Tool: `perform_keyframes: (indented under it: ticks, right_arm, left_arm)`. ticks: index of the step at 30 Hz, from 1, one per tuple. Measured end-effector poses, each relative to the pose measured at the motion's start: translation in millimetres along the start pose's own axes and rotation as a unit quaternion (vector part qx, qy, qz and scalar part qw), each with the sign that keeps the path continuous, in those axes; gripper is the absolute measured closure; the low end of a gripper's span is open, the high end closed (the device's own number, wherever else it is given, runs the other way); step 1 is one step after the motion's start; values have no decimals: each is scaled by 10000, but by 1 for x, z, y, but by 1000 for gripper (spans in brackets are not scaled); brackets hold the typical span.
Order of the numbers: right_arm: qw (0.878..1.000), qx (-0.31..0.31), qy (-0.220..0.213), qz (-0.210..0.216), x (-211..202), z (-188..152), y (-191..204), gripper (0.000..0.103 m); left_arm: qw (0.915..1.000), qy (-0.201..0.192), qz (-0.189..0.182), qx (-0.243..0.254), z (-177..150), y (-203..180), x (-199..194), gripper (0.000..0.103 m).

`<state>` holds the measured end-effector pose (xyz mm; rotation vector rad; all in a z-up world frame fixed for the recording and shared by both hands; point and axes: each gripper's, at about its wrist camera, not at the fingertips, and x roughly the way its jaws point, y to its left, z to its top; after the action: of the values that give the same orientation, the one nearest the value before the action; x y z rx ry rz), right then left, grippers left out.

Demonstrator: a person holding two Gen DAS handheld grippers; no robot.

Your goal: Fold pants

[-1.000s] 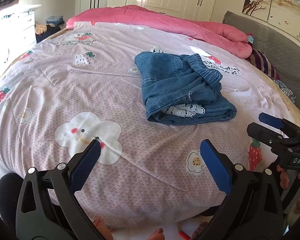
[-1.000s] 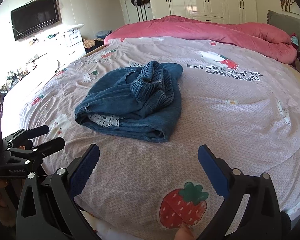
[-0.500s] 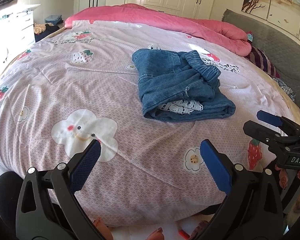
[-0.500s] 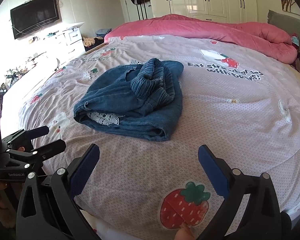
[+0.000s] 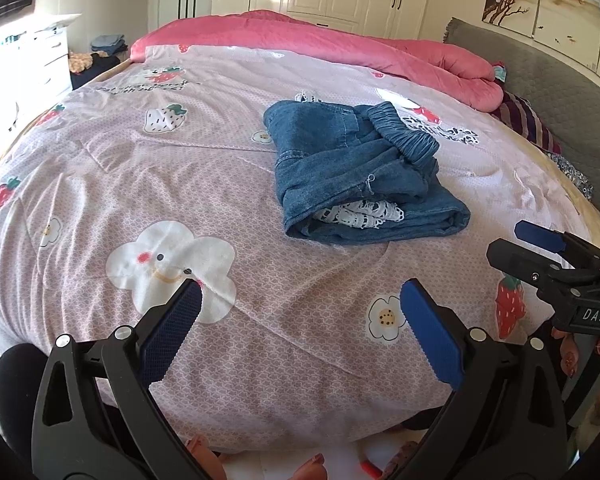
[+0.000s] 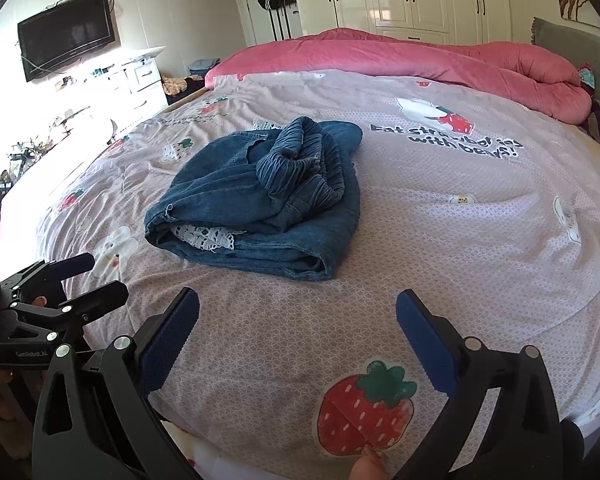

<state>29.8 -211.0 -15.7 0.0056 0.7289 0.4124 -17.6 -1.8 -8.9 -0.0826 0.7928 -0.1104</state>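
From the left wrist camera, the left gripper (image 5: pixel 295 304) hung above the near edge of the bed (image 5: pixel 99 184) with its jaws spread wide and nothing between them; the ribbed blue pads (image 5: pixel 171 332) sat on black plastic arms. The pants (image 5: pixel 360 176), blue denim with a gathered elastic waistband, lay folded into a thick, uneven bundle near the middle of the bed, well apart from the jaws, with white lace trim (image 5: pixel 360 214) peeking out between the layers at the near side. Under them spread a pale pink quilted cover printed with strawberries, flowers and a smiling white cloud (image 5: pixel 167 264), and a plush pink duvet (image 5: pixel 320 44) was rolled along the far side. At the right edge the right gripper (image 5: pixel 540 248) showed in side view, also parted and empty, with fingers (image 5: pixel 568 354) below it on the handle. From the right wrist camera, the right gripper (image 6: pixel 297 308) likewise hovered low over the near edge, jaws wide and empty, a printed strawberry (image 6: pixel 366 408) beneath. The denim bundle (image 6: pixel 259 196) rested ahead and slightly left, waistband bunched on top. The left gripper (image 6: pixel 79 280) appeared at the far left, parted.
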Motion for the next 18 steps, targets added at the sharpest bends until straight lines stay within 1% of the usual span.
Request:
perform_keyframes:
  ticks: [18]
  right_arm:
    - [10000, -25, 32, -10, 1, -1, 1, 5]
  left_arm:
    - [10000, 12, 34, 47, 0, -2, 0, 10]
